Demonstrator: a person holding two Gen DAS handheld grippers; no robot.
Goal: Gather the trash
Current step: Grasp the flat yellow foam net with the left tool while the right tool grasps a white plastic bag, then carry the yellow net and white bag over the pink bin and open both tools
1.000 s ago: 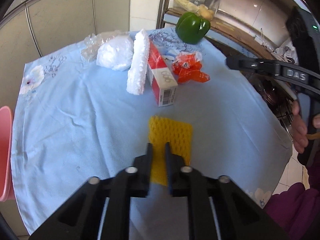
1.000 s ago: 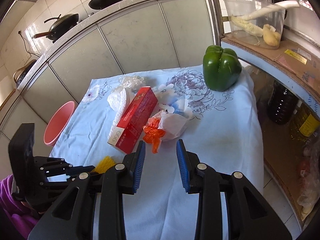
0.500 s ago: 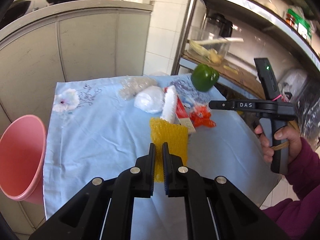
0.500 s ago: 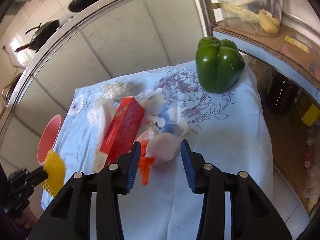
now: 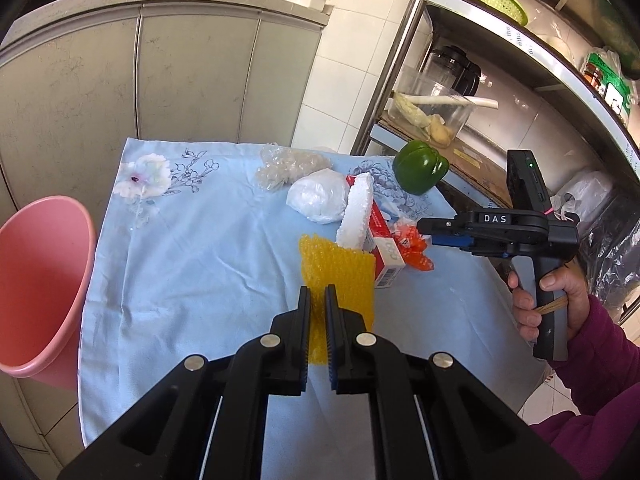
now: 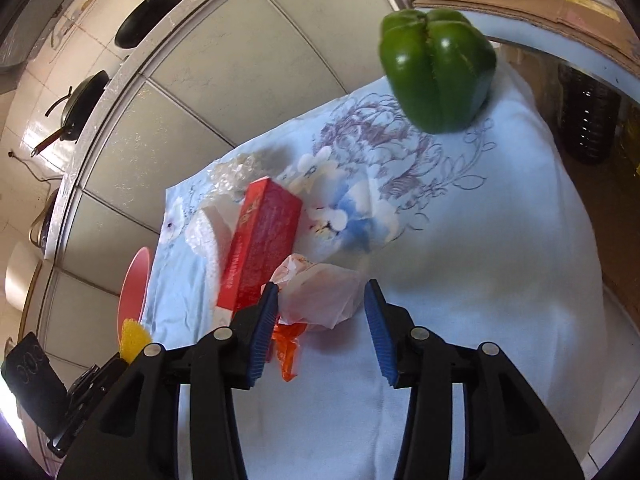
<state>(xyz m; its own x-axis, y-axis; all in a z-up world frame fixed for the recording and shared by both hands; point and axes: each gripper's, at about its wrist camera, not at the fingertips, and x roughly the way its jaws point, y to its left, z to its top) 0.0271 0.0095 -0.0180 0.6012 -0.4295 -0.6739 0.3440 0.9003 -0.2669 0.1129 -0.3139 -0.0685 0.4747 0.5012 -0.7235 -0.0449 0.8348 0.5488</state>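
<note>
Trash pickup: first piece lifted, most left

Yellow foam net [image 5: 336,272] is pinched in the left gripper [image 5: 318,320], fingers nearly shut on it, above the worktop [image 5: 200,264]. Pink bin [image 5: 36,280] sits at the left edge; nothing visible inside. Right gripper [image 6: 322,308] fingers are opening, straddling the white-orange bag [image 6: 320,296], pads not pressing. Red box [image 6: 260,248], foam slab [image 5: 356,212] and clear plastic [image 5: 288,168] are still uncollected.

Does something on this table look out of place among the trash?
Yes: the green pepper at the far corner of the table. It looks whole and fresh, while the things near it are wrappers, foam and a box.
</note>
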